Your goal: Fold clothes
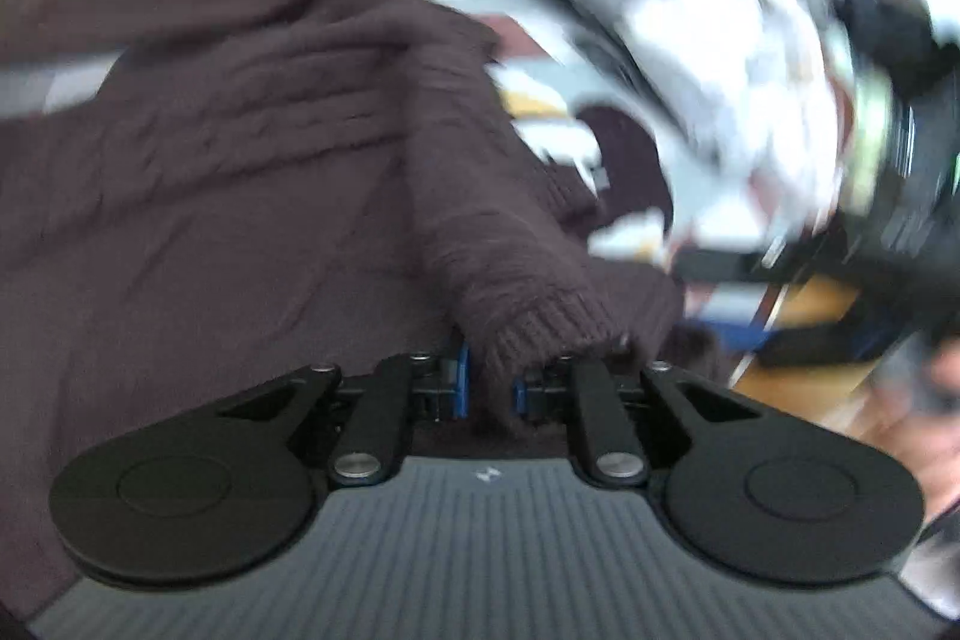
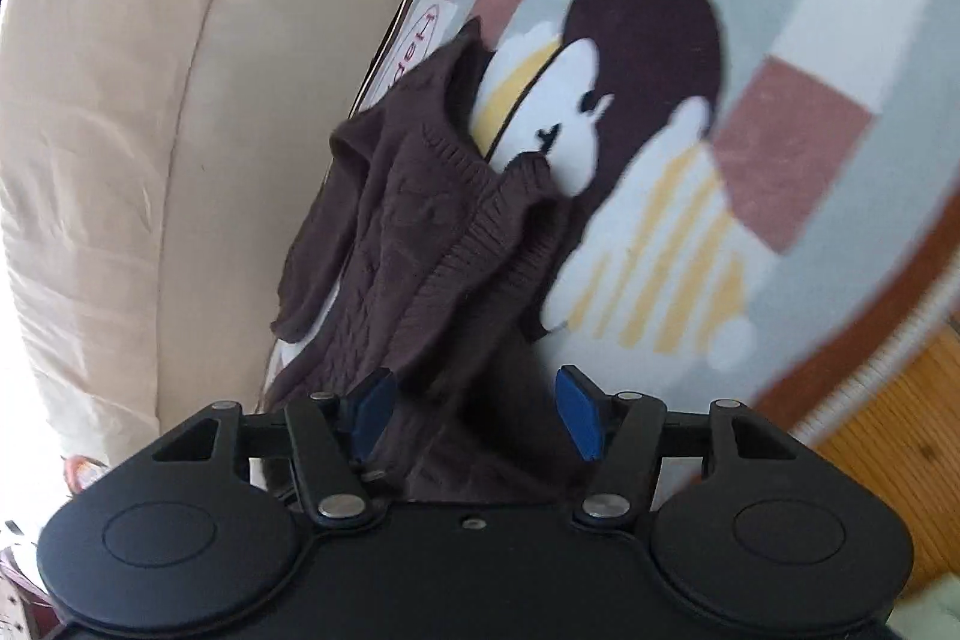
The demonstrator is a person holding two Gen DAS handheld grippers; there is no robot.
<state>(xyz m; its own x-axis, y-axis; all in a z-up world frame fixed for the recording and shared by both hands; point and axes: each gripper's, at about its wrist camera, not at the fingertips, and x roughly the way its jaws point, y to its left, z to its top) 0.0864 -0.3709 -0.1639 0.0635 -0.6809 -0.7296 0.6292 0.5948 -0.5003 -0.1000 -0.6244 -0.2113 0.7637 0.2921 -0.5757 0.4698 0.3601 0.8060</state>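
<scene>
Daylit, motion-blurred, fisheye-warped edges, left glare

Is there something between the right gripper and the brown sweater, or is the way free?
Nothing visible is in the way. The right gripper has its blue pads spread apart, with the brown sweater lying directly between them on the patterned blanket. The left gripper already pinches a ribbed cuff of it.

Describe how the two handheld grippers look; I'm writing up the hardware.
Both have black linkage arms with silver pivot pins, round black side discs and blue pads on the fingers. The left gripper has a grey ribbed body with a small white logo; the right gripper has a plain black body.
</scene>
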